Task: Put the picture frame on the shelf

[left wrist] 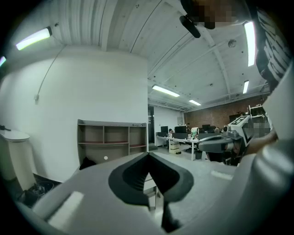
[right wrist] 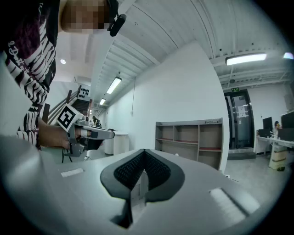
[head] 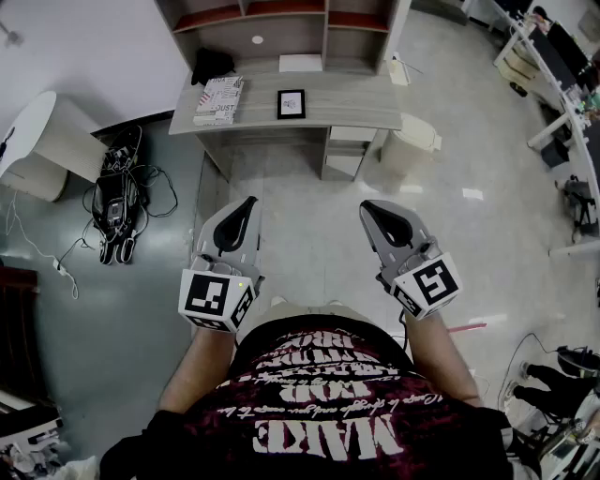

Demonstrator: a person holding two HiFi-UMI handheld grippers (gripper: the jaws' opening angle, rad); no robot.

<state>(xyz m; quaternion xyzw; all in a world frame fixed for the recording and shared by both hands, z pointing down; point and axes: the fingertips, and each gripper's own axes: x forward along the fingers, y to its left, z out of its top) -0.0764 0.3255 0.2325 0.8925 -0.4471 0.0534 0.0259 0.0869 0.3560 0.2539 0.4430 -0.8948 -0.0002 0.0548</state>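
Head view puts the picture frame (head: 292, 103) flat on the far desk (head: 366, 111), just below the shelf (head: 281, 21). The left gripper (head: 242, 208) and right gripper (head: 373, 211) hang well short of it, jaws together and empty. The person should step closer, part the jaws and grip the frame's edge squarely.

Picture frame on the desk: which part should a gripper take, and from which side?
Probably its near border, coming from the desk's front. The picture frame lies flat, face up, on the desk, so only its thin black rim offers a hold. The shelf stands behind it and books lie to its left, leaving the front open. The right gripper, jaws together, must open first.
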